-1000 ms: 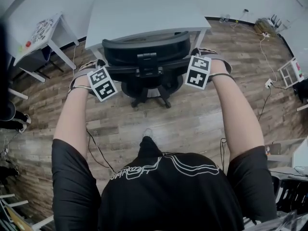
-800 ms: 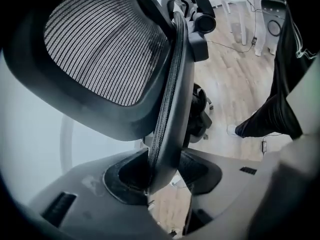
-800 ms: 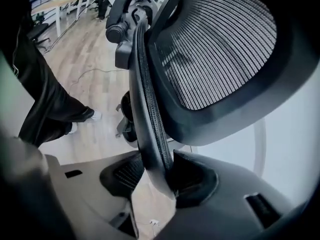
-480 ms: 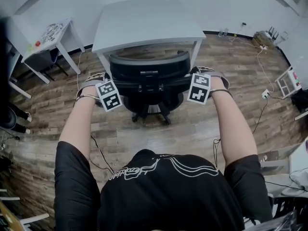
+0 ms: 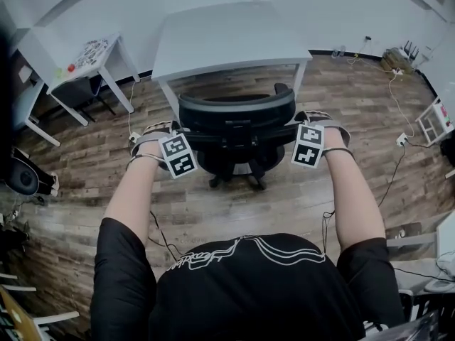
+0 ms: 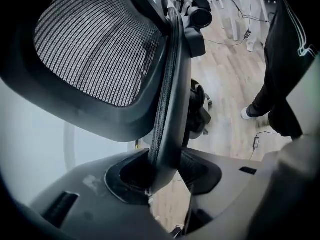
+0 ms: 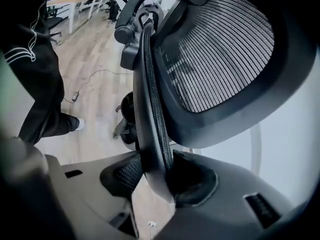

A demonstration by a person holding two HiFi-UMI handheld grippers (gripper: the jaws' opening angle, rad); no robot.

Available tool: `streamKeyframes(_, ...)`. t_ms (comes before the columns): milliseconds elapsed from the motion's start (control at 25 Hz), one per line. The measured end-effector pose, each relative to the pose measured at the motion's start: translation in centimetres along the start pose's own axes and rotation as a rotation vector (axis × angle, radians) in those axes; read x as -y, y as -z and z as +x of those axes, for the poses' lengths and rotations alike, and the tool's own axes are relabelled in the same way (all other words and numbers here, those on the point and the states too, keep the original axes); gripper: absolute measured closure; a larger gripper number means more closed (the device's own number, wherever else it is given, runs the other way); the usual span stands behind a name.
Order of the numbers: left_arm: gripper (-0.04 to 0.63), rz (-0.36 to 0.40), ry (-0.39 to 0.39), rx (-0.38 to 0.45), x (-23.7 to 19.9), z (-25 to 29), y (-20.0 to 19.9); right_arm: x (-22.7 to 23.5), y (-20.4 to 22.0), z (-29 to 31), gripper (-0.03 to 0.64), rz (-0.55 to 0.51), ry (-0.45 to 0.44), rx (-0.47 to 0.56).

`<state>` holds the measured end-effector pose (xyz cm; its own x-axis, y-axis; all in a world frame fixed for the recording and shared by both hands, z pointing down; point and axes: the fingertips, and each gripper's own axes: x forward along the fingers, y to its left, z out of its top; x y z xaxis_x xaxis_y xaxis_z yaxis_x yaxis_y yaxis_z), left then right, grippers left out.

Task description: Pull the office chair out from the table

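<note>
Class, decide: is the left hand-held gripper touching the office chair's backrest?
Touching. In the left gripper view, the left hand-held gripper clamps the backrest rim between its jaws.

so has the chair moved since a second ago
Yes. The chair has rolled back toward the person; earlier tucked against the table's front edge, it now stands clear of it.

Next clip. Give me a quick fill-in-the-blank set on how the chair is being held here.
1. The left gripper is shut on one edge of the office chair's ____.
2. The right gripper clamps the opposite edge of that black ____ panel.
3. The table behind the chair is ____.
Missing words: backrest; mesh; white.
</note>
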<state>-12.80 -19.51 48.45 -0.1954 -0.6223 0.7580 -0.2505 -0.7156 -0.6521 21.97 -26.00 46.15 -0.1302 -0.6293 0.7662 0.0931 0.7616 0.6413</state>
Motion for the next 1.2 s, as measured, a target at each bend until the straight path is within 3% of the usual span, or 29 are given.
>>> streamKeyframes(280,0.431,0.006,0.021,-0.003,3.0,-2.3,0.1,-2.7,0.6,-1.9,0.416,0.009,0.011,-0.037)
streamKeyframes(480,0.431,0.005,-0.015,-0.007,9.3,-3.6,1.3,-9.3,0.4,-3.4,0.416,0.015,0.069,-0.029)
streamKeyframes(1200,0.43,0.015,0.0,0.011,9.3,-10.2,2.2,-9.5,0.0,-10.2,0.414,0.034,0.114,-0.015)
